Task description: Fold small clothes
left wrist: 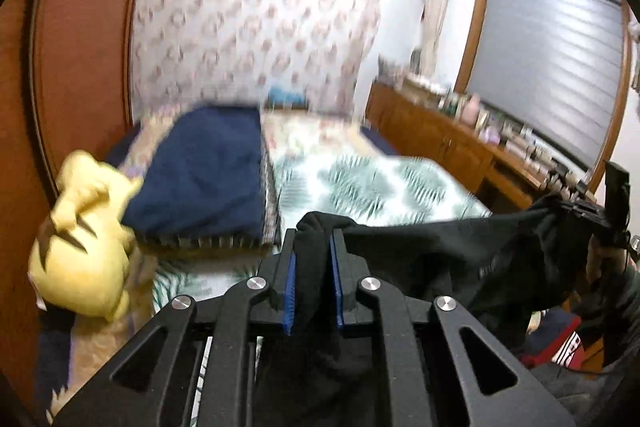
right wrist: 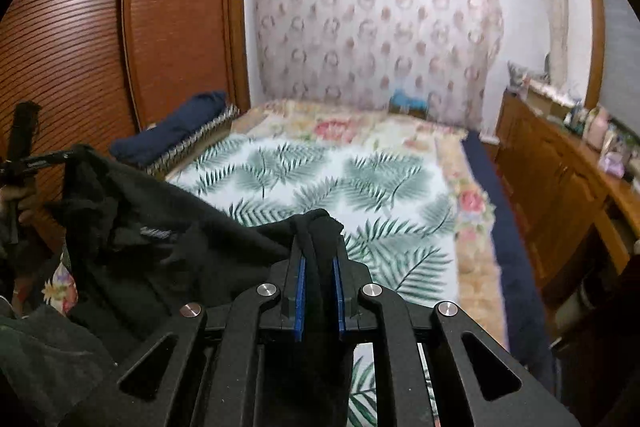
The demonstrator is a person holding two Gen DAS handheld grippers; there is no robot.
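the left gripper (left wrist: 313,251) is closed on one bunched end of the black garment (left wrist: 440,267), and the right gripper (right wrist: 319,251) is clamped on the other end, so the cloth hangs stretched between them above the near edge of the bed (right wrist: 320,171). to do this step well, i think both hands should keep equal height and pull gently, so it can be laid flat on the leaf-print cover. what garment it is, i cannot tell; its lower part is cut off
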